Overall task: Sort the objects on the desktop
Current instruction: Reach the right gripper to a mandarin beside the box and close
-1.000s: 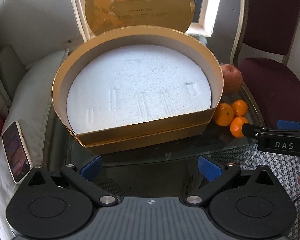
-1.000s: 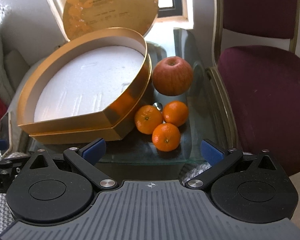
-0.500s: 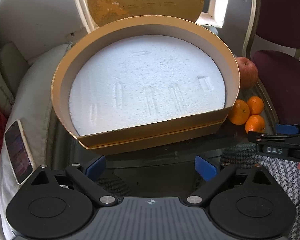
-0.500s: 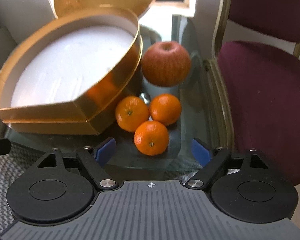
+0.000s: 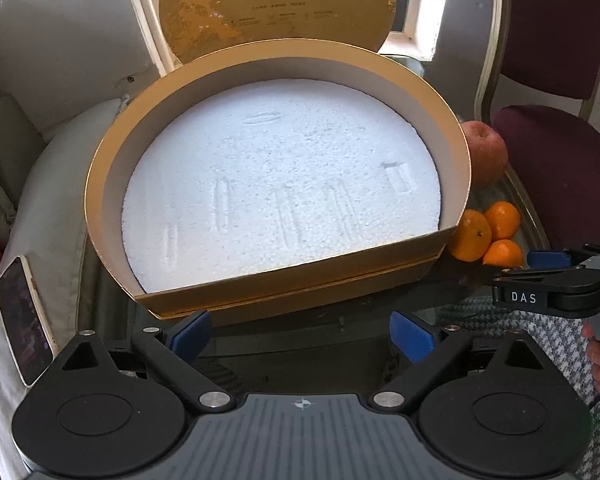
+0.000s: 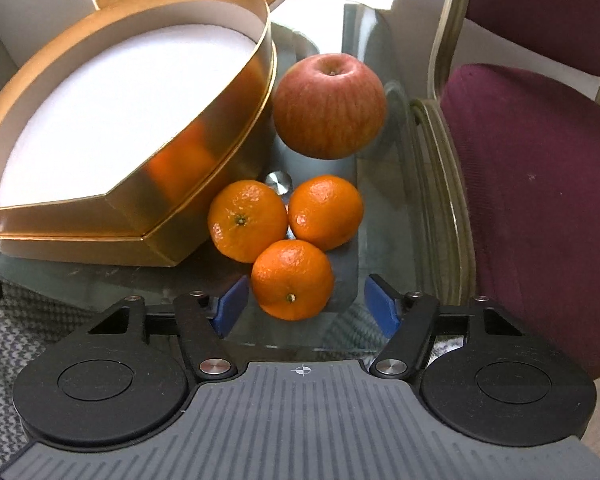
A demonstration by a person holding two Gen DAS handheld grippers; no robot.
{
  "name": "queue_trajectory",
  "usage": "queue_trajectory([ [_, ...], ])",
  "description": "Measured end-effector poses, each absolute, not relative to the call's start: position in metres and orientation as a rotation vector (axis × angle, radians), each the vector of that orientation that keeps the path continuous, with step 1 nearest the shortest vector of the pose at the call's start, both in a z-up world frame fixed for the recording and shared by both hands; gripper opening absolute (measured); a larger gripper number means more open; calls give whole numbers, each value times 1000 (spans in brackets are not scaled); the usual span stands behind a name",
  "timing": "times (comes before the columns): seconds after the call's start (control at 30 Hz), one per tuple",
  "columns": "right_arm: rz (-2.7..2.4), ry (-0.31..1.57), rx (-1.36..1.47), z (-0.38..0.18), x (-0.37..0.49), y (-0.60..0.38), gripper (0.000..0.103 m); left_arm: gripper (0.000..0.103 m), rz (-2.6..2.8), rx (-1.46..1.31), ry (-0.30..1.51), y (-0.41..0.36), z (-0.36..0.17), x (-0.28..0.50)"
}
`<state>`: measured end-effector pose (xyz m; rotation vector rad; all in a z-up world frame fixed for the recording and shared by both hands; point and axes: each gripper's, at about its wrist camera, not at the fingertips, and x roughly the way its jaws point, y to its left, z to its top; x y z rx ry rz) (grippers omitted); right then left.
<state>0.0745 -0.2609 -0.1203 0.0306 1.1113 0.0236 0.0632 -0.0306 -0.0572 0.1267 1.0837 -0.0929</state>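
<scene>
The right tongs [image 6: 306, 306] have come closer to the nearest tangerine [image 6: 292, 279], which now sits between their spread blue tips on the glass counter [image 6: 380, 168]. Two more tangerines touch it at 12 o'clock, the apple [image 6: 329, 106] beyond. At 10 o'clock stands the gold box [image 5: 300, 284]; the left tongs [image 5: 302, 332] gape before it, holding nothing.

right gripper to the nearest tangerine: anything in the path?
Nothing visible. The right gripper is open, and the nearest tangerine sits just ahead, between the fingertips. The other two tangerines and the apple lie behind it; the gold box stands to its left.
</scene>
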Motion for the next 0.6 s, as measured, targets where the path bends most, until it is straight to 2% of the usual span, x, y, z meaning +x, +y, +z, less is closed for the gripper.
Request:
queue_trajectory([
  [0.3, 45, 1123, 23, -126, 76, -259, 57, 96, -89, 142, 1089, -31, -57, 62],
  [0.37, 52, 1122, 26, -126, 75, -257, 48, 96, -89, 144, 1088, -31, -57, 61],
  [0.6, 45, 1119, 32, -126, 72, -254, 46, 96, -86, 148, 1082, -29, -54, 56],
])
